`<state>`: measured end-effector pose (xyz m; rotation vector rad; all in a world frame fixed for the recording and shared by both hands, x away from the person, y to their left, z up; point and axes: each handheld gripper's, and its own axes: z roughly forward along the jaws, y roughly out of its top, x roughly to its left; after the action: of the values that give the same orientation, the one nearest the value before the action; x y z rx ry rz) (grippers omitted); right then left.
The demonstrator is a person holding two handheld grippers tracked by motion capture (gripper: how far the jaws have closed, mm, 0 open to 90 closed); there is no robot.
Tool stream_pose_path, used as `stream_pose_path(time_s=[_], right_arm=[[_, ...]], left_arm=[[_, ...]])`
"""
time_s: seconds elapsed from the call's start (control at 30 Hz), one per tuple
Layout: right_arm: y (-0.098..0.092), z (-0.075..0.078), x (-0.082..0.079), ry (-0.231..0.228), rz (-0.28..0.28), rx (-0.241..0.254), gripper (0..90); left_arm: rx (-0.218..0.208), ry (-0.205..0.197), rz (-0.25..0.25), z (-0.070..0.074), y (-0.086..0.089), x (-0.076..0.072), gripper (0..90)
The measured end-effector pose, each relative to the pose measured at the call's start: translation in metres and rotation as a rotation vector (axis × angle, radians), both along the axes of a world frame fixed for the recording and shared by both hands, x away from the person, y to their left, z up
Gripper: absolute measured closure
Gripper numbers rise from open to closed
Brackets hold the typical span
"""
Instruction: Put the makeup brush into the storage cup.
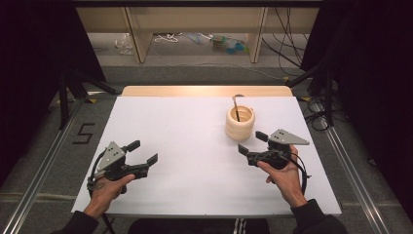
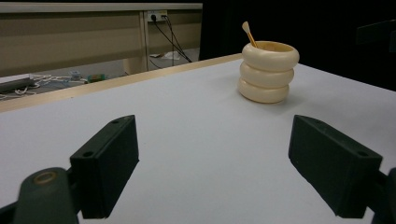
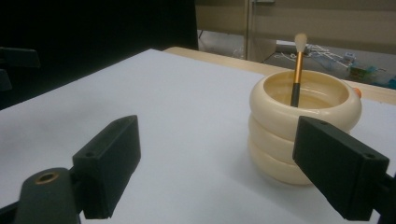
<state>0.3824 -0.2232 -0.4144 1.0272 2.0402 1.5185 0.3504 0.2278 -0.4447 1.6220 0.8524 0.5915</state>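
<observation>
A white counter (image 1: 195,146) carries a cream holder (image 1: 240,123) shaped like three stacked rounded rings, standing upright toward the far right. A makeup brush (image 3: 297,74) stands inside it, leaning on the inner wall, its pale soft tuft at the top above a gold ferrule and a dark slender handle. The right gripper (image 1: 253,143), held in the person's right hand (image 1: 284,171), hovers just beside the holder on its near side, its black jaws spread wide and empty. The left gripper (image 1: 142,152) rests well apart at the near left, jaws likewise wide apart with nothing between them. The holder looks glossy and smooth, probably ceramic or hard plastic, so likely stiff, somewhat slippery and able to chip; its ring grooves would give the jaws a seat. The brush seems light and rigid along the handle, best pinched on the ferrule or upper handle, below the soft bristles.
</observation>
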Motion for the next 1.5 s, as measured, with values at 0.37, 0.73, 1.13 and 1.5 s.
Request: stream_pose_path(time_s=[0.37, 0.73, 1.13, 1.5], right_arm=[[-0.003, -0.005, -0.006, 0.008, -0.003, -0.002, 16.0], [-0.008, -0.006, -0.011, 0.024, -0.009, -0.011, 16.1], [-0.011, -0.009, -0.017, 0.026, -0.014, -0.017, 16.1], [-0.012, -0.011, -0.024, 0.026, -0.011, -0.018, 16.1]], left_arm=[[0.002, 0.001, 0.000, 0.000, 0.000, 0.000, 15.9], [0.003, 0.001, 0.000, 0.000, 0.000, 0.000, 15.9], [-0.003, 0.004, 0.004, -0.001, 0.000, -0.001, 15.9], [-0.002, 0.006, 0.006, -0.001, 0.000, -0.001, 15.9]])
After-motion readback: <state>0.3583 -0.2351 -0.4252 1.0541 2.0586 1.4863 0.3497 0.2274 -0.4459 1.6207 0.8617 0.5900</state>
